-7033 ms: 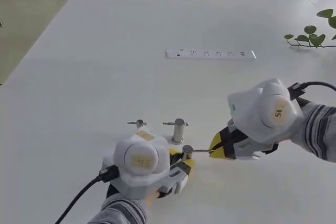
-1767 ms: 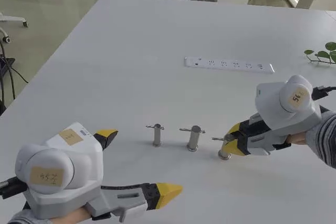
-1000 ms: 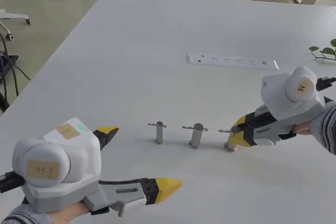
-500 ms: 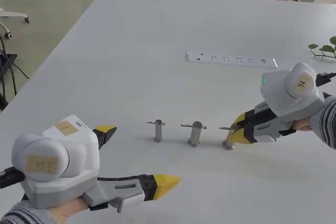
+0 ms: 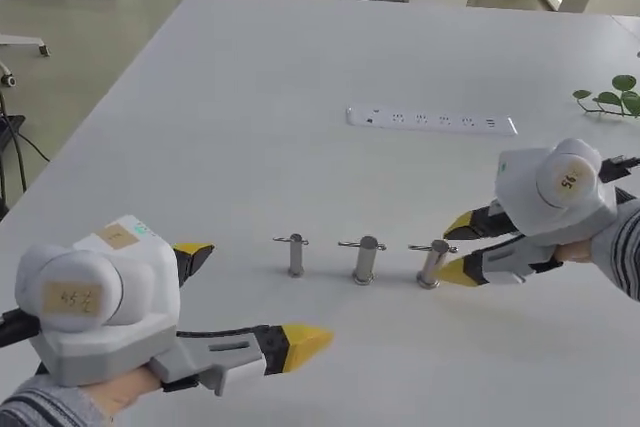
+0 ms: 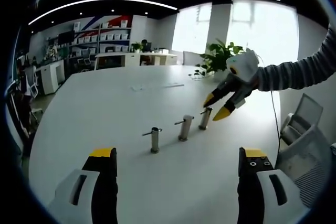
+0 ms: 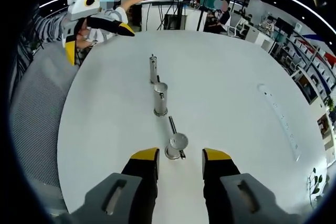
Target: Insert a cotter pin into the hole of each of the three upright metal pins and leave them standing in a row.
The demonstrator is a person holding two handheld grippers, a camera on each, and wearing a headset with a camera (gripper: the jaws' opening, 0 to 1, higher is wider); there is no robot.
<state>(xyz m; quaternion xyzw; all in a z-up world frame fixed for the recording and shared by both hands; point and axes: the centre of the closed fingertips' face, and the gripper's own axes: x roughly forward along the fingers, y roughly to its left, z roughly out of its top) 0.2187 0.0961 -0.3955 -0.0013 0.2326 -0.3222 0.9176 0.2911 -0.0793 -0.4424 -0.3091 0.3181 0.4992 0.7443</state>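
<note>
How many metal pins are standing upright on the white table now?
3. They stand in one row: the left pin, the middle pin, and the right pin, just in front of the right gripper. None seems hidden.

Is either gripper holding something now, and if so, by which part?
Nothing is held. The right gripper is open, its fingers spread beside the end metal pin, not closed on it; the left gripper is open, away from the pins.

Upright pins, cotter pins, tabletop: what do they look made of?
Upright pins: metal, likely steel; silvery, with bright highlights on the flat heads. Cotter pins: thin silvery wire, probably metal too. Tabletop: smooth matte white, no grain showing; laminate or painted board, can't tell which.
</note>
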